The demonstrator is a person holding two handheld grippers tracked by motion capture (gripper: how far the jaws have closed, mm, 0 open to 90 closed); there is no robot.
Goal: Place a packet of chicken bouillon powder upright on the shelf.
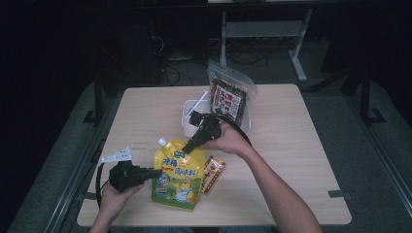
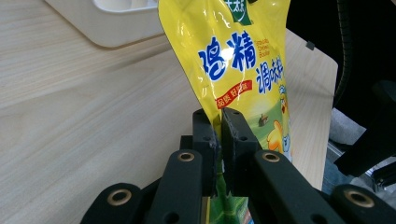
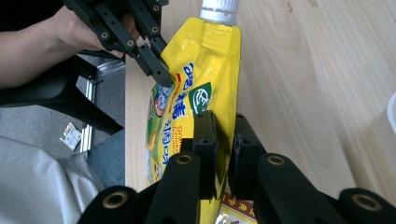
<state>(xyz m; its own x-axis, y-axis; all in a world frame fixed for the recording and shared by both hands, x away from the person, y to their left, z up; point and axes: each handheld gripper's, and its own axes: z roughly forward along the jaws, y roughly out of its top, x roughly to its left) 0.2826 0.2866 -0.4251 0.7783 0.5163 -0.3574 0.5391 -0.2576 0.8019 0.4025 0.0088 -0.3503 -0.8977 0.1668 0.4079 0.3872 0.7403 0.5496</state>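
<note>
The glossy yellow spouted plastic pouch [image 1: 178,174] is pinched at its left edge by the closed left gripper [image 1: 156,172] and at its upper right edge by the clamped right gripper [image 1: 187,147]. It is held at the wooden table's [image 1: 301,160] near side, just beside a small red-and-yellow sachet [image 1: 213,174], with a white plastic tray [image 1: 186,118] behind and bare tabletop left open to the right.

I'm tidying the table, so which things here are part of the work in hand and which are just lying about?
In use:
yellow pouch, pinched at its edges by both tools
left tool
right tool

Lying about:
small red and yellow packet beside the pouch
white tub
dark snack bag standing in the tub
</note>
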